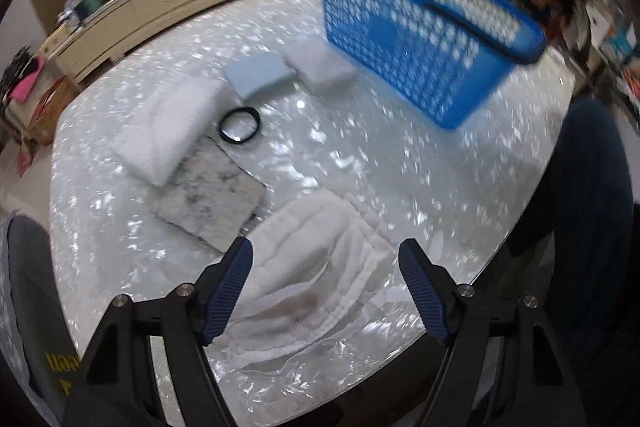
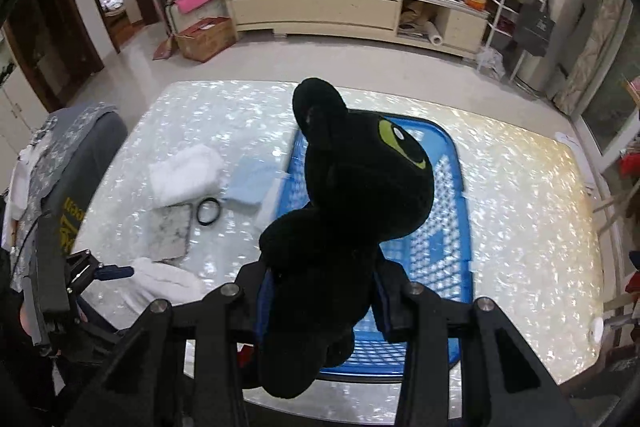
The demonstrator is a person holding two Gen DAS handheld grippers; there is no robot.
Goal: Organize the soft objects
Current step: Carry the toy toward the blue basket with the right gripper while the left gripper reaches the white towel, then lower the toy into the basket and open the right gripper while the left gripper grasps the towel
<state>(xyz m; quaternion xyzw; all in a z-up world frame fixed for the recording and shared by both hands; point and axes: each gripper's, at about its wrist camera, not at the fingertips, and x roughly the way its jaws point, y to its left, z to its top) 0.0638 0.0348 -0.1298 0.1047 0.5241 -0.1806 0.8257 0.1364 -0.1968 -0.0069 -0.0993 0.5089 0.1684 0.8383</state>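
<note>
Right wrist view: right gripper pinches the black plush toy above the blue basket; lower centrally before releasing. Left gripper hangs spread over a white towel.

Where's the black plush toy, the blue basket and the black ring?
Black plush toy with green eye [image 2: 360,195]: right wrist view, body middle.
Blue plastic mesh basket [image 1: 404,39]: left wrist view, side wall.
Black rubber ring [image 1: 224,131]: left wrist view, left band.
</note>
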